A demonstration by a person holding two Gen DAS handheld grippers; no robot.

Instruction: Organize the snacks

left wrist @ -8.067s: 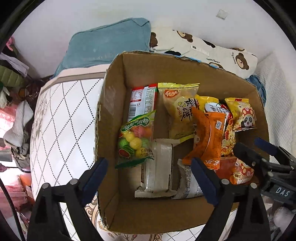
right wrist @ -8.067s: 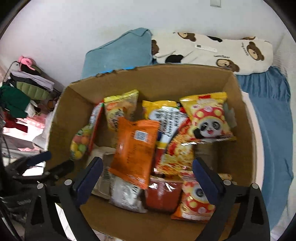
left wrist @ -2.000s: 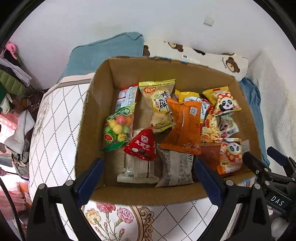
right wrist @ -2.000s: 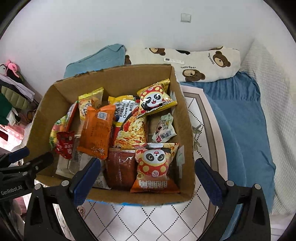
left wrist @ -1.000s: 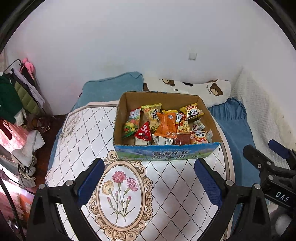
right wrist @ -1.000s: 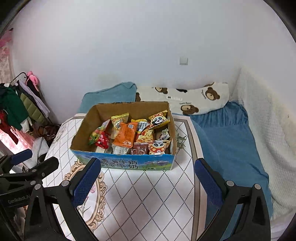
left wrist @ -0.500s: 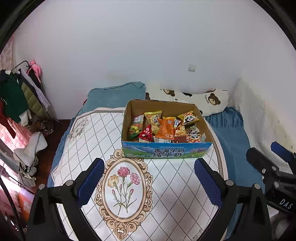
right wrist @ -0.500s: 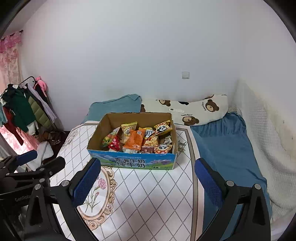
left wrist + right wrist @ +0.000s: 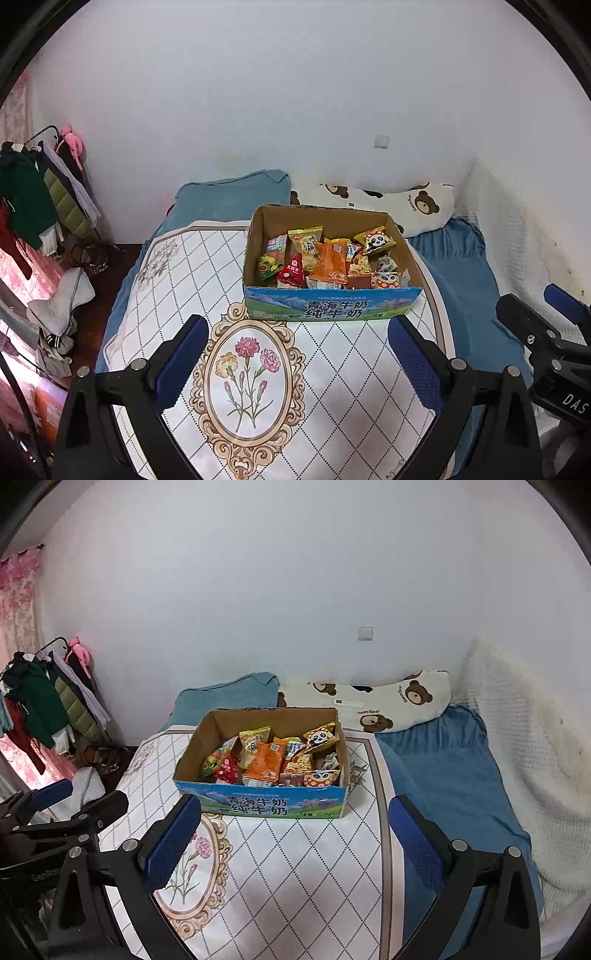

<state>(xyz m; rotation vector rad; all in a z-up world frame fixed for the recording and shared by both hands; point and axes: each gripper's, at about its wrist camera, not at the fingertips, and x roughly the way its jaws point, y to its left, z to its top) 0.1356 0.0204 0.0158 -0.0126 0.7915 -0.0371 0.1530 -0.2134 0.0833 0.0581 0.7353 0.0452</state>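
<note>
A cardboard box [image 9: 332, 308] is sitting on a quilted mat [image 9: 332, 369] spread over a bed, its open top facing up so the snacks [image 9: 328, 258] inside are showing. The packets are standing and leaning in rough rows, filling most of the box, which is probably keeping them from sliding flat. An orange pack [image 9: 264, 762] is lying near the middle, and a panda pack [image 9: 321, 737] is propped against the back right corner.

The left gripper [image 9: 295, 363] and right gripper [image 9: 293, 840] are both hanging well back from the box, above the mat, empty, with jaws spread wide. Nothing is lying loose on the mat, so the sorting looks finished or nearly so. A bear pillow [image 9: 384, 701] is resting against the wall behind the box.
</note>
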